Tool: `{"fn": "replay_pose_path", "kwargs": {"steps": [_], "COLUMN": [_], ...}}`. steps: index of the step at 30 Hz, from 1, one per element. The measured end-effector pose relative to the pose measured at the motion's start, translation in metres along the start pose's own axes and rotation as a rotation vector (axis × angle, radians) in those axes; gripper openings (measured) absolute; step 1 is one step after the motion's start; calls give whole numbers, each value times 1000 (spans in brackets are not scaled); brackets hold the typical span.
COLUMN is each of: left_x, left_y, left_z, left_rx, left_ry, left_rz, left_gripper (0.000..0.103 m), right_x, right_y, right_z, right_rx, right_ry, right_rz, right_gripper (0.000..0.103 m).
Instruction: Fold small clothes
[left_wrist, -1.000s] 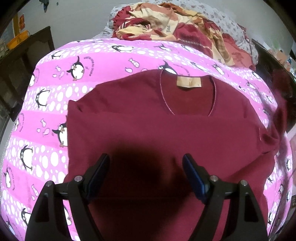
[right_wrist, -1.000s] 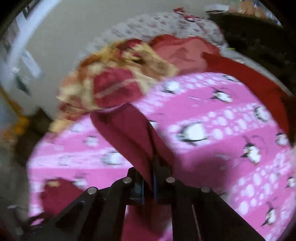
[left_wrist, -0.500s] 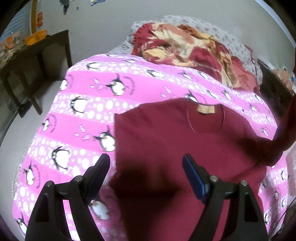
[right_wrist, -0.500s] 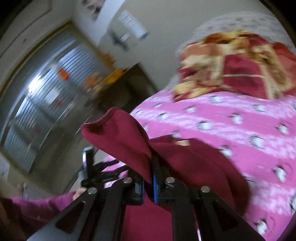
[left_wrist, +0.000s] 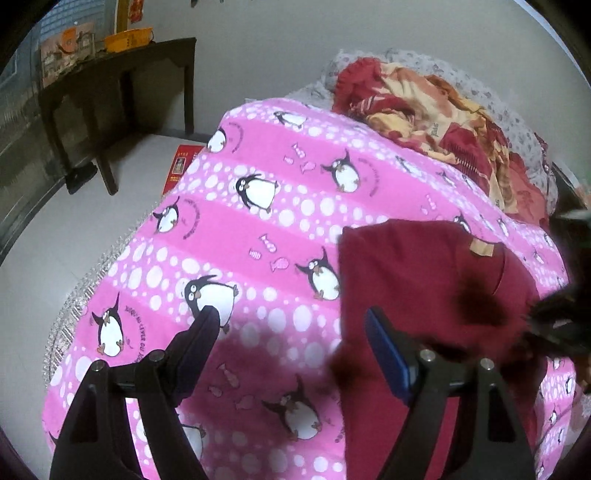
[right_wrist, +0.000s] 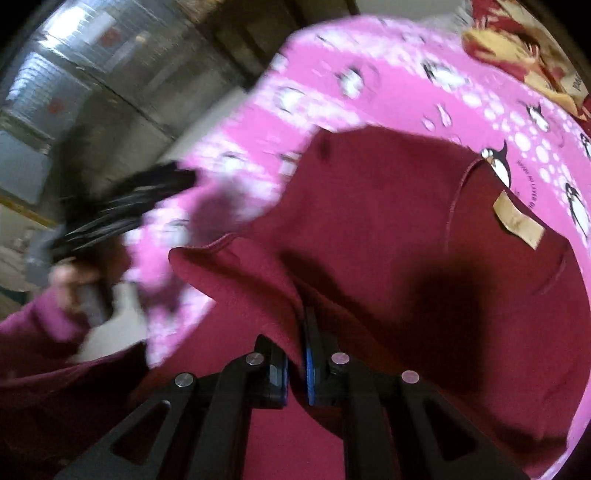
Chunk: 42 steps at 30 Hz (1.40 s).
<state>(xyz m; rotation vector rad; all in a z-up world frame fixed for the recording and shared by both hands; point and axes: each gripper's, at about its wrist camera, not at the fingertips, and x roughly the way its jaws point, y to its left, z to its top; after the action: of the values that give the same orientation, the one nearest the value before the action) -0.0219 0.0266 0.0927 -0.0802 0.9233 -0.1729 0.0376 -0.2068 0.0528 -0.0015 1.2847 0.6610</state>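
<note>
The maroon shirt (left_wrist: 413, 280) lies on the bed's pink penguin blanket (left_wrist: 258, 221), collar and tan label (left_wrist: 480, 246) toward the crumpled red-and-yellow quilt (left_wrist: 436, 110) at the bed's head, so its long axis runs head to foot. The right tool (right_wrist: 295, 350) is clamped on a sleeve (right_wrist: 240, 273) of the shirt, holding it over the shirt's body. The left tool (left_wrist: 291, 332) hovers with its jaws apart, nothing between them, above the shirt's straight side edge. On that side of the shirt a broad stretch of blanket lies bare out to the bed's edge. Beyond the bed stands a dark desk (left_wrist: 122, 70) carrying a yellow basket (left_wrist: 127, 37); its contents cannot be made out.
</note>
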Motion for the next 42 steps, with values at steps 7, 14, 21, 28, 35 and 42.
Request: {"fn": "replay_pose_path", "kwargs": {"steps": [7, 14, 21, 28, 35, 42], "left_x": [13, 29, 50, 79, 68, 46], "left_y": [-22, -55, -93, -114, -118, -113], "left_z": [-5, -6, -11, -8, -1, 6], "left_rx": [72, 151, 245, 310, 304, 281], "left_ry": [17, 28, 52, 84, 79, 74], "left_rz": [-44, -84, -116, -55, -55, -94], "left_gripper": [79, 82, 82, 76, 3, 3], "right_x": [0, -78, -131, -129, -123, -96], "right_y": [-58, -38, -25, -46, -55, -57], "right_z": [30, -49, -159, -237, -251, -209], "right_rx": [180, 157, 277, 465, 489, 403], "right_ry": [-216, -336, -414, -440, -490, -455], "right_rz": [-208, -209, -201, -179, -332, -495], "right_gripper": [43, 55, 64, 66, 66, 62]}}
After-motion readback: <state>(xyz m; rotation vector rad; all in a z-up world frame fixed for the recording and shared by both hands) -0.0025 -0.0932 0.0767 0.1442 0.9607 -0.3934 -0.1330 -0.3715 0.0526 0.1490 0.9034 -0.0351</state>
